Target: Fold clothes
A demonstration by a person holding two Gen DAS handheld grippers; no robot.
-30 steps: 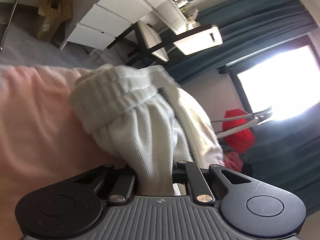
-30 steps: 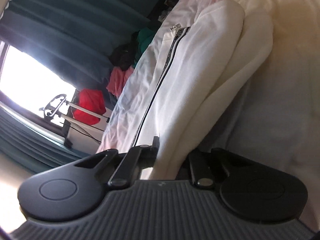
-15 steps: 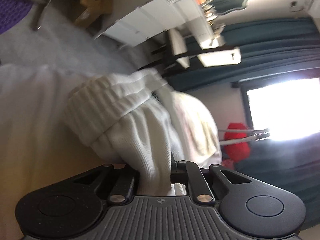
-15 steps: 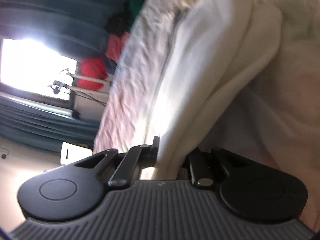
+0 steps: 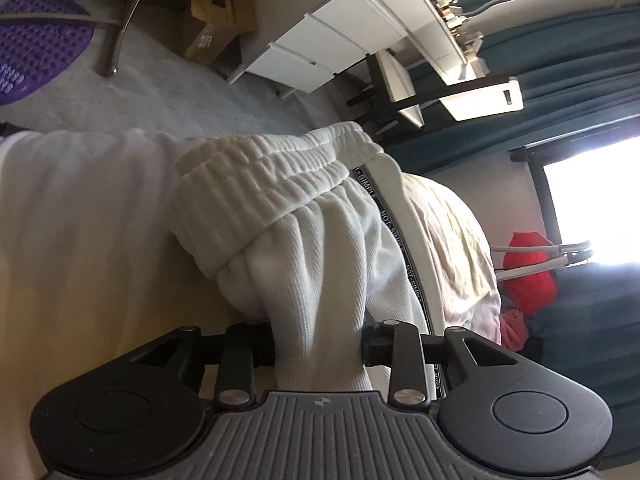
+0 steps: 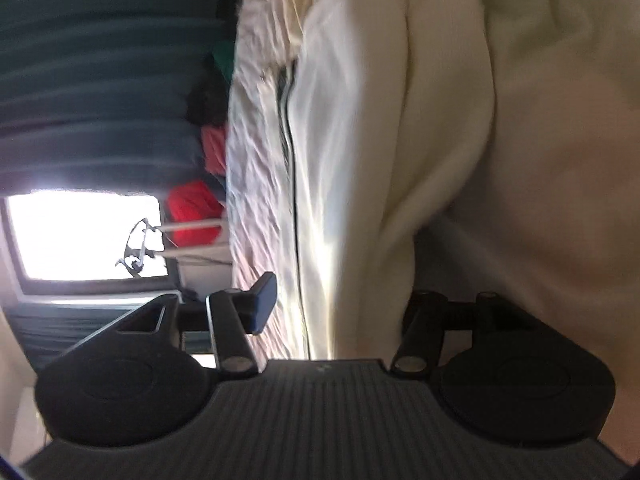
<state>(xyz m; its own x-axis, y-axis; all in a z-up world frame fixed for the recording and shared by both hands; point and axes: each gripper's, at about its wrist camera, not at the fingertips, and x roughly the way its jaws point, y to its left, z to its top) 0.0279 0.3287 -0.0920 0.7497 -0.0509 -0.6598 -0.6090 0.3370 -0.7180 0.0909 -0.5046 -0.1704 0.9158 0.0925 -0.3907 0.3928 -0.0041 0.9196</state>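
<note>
On the bed (image 5: 80, 240) our white trousers (image 5: 304, 240) lie folded double; the left gripper (image 5: 320, 344) and right gripper (image 6: 340, 308) have just been opening, cloth loose between their jaws. More folding remains, we think.

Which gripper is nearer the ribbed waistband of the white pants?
Left. The left gripper sits just below the ribbed waistband, fabric between its just-opening fingers. The right gripper straddles the folded legs; no waistband in its view.
</note>
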